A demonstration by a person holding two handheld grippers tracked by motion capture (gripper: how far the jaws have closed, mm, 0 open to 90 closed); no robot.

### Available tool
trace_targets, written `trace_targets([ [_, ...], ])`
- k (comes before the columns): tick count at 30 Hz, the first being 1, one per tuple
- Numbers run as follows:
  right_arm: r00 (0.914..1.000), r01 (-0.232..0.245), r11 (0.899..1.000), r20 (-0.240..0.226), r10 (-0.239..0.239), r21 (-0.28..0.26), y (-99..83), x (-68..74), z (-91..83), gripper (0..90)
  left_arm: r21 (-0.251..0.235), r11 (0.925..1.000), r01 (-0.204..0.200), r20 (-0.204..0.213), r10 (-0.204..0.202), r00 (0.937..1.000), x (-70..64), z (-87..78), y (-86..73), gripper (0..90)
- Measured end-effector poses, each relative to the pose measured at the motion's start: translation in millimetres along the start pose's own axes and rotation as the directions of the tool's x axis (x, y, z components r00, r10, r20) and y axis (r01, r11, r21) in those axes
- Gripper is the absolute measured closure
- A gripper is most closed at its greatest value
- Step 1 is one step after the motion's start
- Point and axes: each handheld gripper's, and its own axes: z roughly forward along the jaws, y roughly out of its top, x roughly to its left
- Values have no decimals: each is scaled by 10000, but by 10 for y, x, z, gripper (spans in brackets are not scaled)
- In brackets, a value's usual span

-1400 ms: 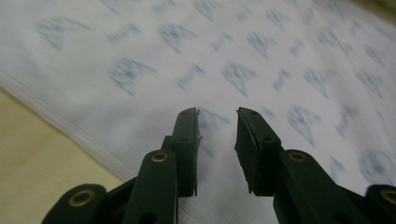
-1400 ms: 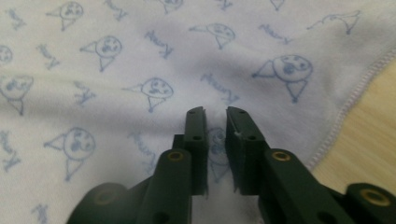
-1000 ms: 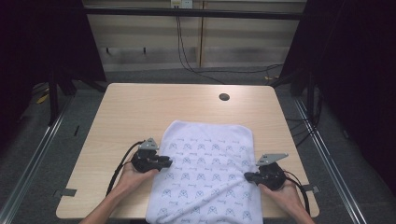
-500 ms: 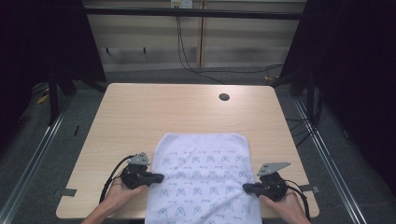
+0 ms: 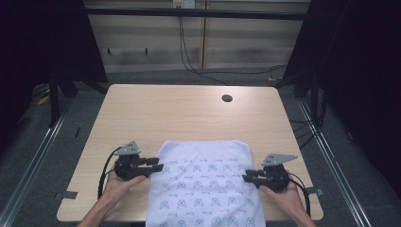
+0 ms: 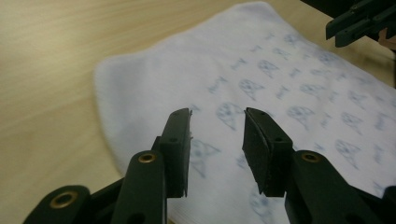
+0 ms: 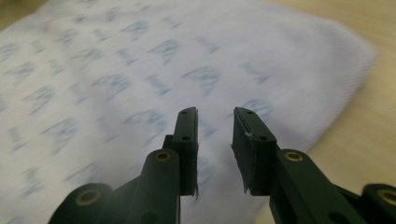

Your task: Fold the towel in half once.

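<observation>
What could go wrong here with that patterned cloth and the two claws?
The towel hangs over the table's near edge, so a tug toward the person might slide it off. Both the left gripper and right gripper are open above the cloth, gripping nothing; closing unevenly could bunch or skew it.

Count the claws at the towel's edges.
2: the left claw at the towel's left edge, the right claw at its right edge. Both are open.
</observation>
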Motion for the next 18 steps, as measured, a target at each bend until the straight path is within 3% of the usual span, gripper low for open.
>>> trace_targets([
  [2, 9990, -255, 9996, 365, 258, -81, 101, -169, 66, 709, -190, 9998, 102, -172, -105, 9998, 127, 16, 57, 628],
  [5, 9951, -560, 9979, 798, 584, -322, 268, -392, 121, 705, -425, 9967, 687, -469, -707, 9964, 402, 42, 109, 669],
  [7, 9909, -553, 9973, 1200, 606, -475, 384, -545, 183, 690, -300, 9944, 1017, -687, -1035, 9923, 563, 55, 124, 744],
  [9, 9883, -600, 9962, 1362, 682, -634, 464, -655, 257, 680, -590, 9895, 1317, -946, -1369, 9861, 710, 70, 119, 759],
  [11, 9855, -878, 9913, 1365, 1008, -976, 505, -743, 342, 662, -405, 9885, 1458, -1108, -1495, 9825, 782, 115, 125, 764],
  [13, 9839, -809, 9937, 1531, 920, -773, 535, -768, 433, 651, -400, 9868, 1569, -765, -1596, 9842, 819, 188, 122, 753],
  [15, 9856, -860, 9935, 1394, 958, -752, 536, -779, 486, 650, -208, 9874, 1568, -452, -1576, 9865, 797, 263, 112, 723],
  [18, 9863, -783, 9956, 1414, 849, -516, 512, -801, 525, 641, 444, 9944, 958, 37, -960, 9954, 731, 388, 118, 697],
])
